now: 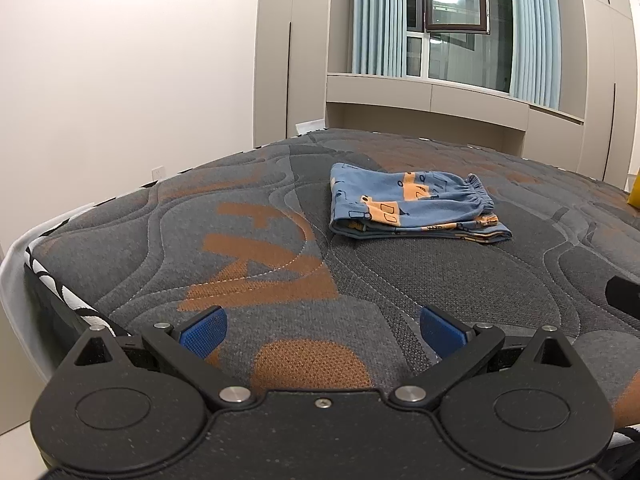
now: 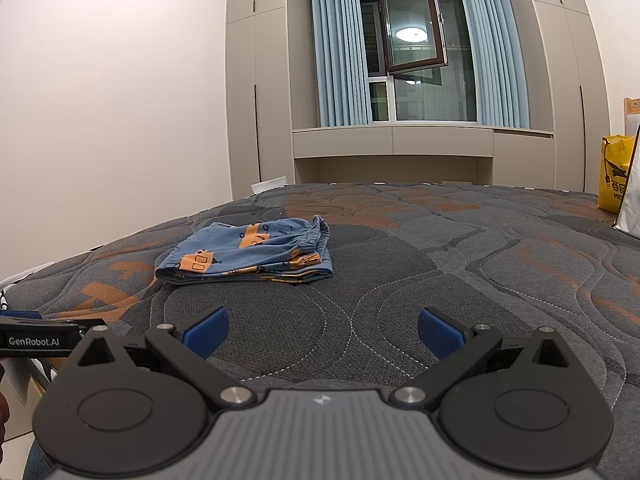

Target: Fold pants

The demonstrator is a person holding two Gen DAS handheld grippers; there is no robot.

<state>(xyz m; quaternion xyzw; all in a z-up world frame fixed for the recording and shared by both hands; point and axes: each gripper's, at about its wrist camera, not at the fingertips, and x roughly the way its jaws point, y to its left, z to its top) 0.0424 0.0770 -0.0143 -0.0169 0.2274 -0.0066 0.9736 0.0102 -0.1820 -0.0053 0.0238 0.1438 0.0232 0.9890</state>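
Small blue pants (image 1: 408, 204) with an orange print lie folded in a flat stack on the grey and orange mattress (image 1: 240, 248), the elastic waistband at the right end. They also show in the right wrist view (image 2: 248, 254), ahead and to the left. My left gripper (image 1: 322, 330) is open and empty, held low over the mattress, well short of the pants. My right gripper (image 2: 322, 330) is open and empty too, also short of the pants. The left gripper's body (image 2: 38, 338) shows at the left edge of the right wrist view.
The mattress edge (image 1: 60, 280) drops off at the left, with a white wall beyond. Beige cabinets (image 2: 392, 144) and a curtained window stand past the far edge. A yellow bag (image 2: 614, 176) and a silvery bag (image 2: 632, 200) stand at the far right.
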